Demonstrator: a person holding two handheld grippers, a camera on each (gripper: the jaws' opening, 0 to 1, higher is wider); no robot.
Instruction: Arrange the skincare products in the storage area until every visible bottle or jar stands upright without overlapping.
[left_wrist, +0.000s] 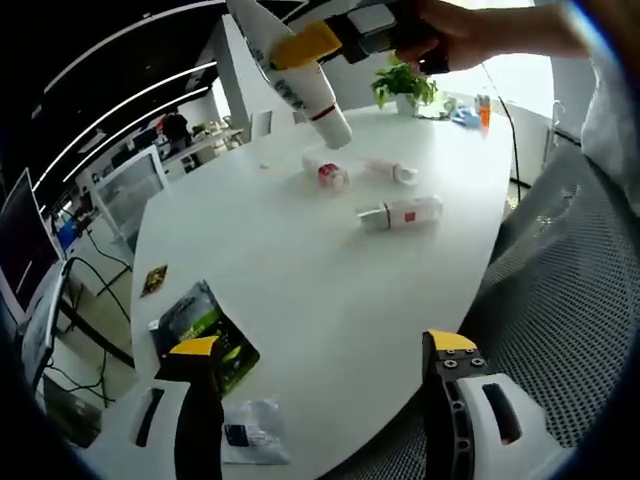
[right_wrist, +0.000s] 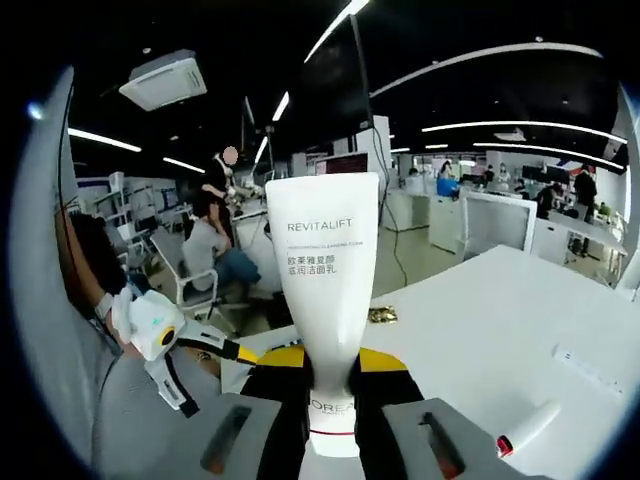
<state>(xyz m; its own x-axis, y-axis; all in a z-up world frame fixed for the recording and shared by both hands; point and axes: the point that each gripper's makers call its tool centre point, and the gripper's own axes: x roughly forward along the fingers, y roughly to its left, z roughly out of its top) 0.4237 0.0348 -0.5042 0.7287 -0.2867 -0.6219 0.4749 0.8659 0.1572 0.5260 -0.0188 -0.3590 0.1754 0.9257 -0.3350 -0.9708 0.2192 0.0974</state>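
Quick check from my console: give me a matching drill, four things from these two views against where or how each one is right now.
Things
1. white tube
2. left gripper
3. white bottle with red label
4. potted plant

States
A. lying on its side on the white table
B. jaws apart, holding nothing
C. standing upright at the table's far end
D. clamped in the right gripper, held up off the table

Pairs: 1-D, 2-B, 3-A, 4-C
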